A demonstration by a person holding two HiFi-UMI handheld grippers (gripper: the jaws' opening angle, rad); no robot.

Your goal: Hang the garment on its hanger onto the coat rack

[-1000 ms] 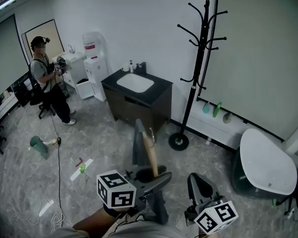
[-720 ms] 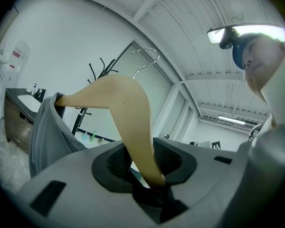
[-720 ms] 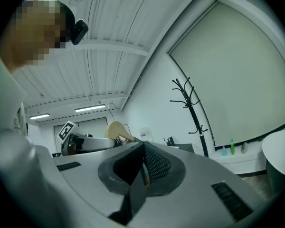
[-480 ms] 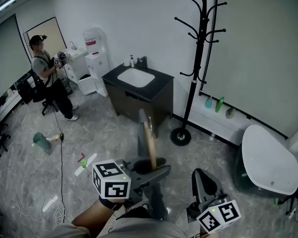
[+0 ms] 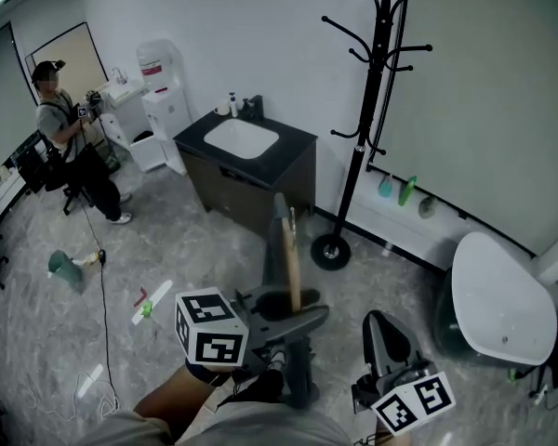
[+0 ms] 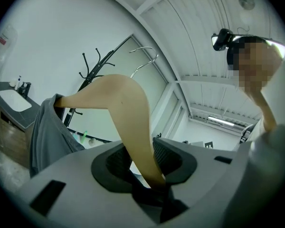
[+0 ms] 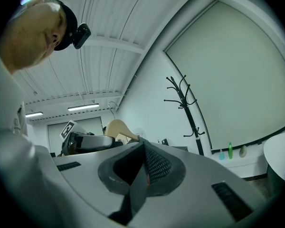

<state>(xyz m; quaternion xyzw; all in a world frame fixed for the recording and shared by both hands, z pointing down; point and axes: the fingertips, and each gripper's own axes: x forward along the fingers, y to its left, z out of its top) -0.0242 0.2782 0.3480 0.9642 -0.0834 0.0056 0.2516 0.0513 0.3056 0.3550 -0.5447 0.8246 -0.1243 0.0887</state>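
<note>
The grey garment [image 5: 277, 249] hangs on a wooden hanger [image 5: 294, 263], near centre, well short of the rack [image 5: 361, 128] by the far wall [image 5: 223, 35]. The left gripper [image 5: 294, 310] is clamped on one hanger arm; the right gripper [image 5: 383, 340] has its jaws together, empty. Gripped at one end, the hanger could swivel, so its hook [image 6: 146, 61] misses the rack or the garment slides off.

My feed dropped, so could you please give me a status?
Left tool shut on hanger, garment draped. Right tool shut, empty. Coat rack ahead, not reached. Sink cabinet beside it.
</note>
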